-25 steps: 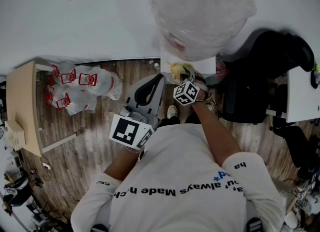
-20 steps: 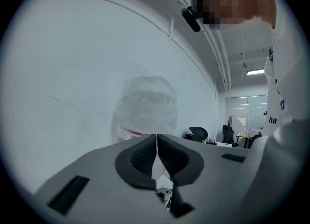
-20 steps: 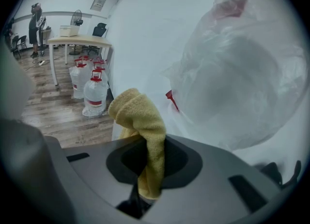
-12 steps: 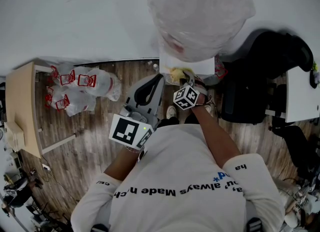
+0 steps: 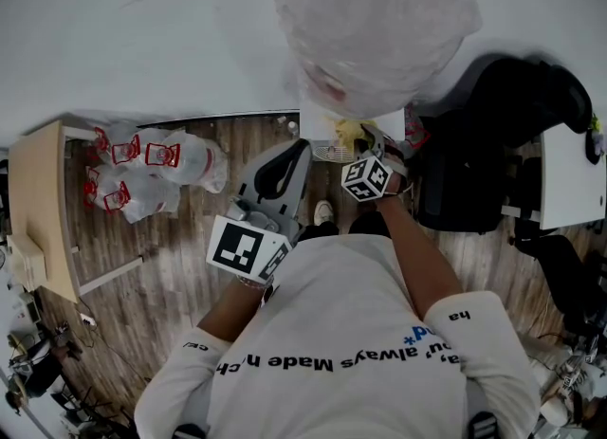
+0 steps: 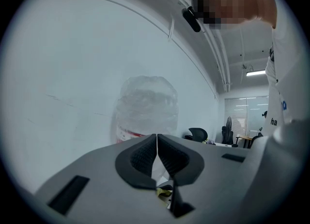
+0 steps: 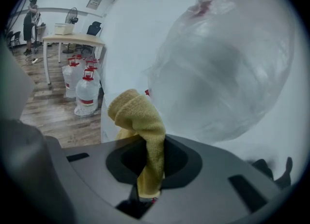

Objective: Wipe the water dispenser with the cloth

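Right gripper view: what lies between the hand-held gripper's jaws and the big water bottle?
Only the yellow cloth, pinched by the right hand-held gripper; the right gripper view shows it.

Water dispenser (image 5: 319, 120) mostly under its bottle (image 5: 375, 25); cloth (image 5: 345, 130) half behind right hand-held gripper (image 5: 371, 146)

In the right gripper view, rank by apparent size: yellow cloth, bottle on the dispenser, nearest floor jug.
1. dispenser bottle
2. yellow cloth, enlarged by nearness to the camera
3. floor jug

dim flat indoor light, ceiling light (image 6: 255, 73) glowing, dark fisheye edges, slight blur
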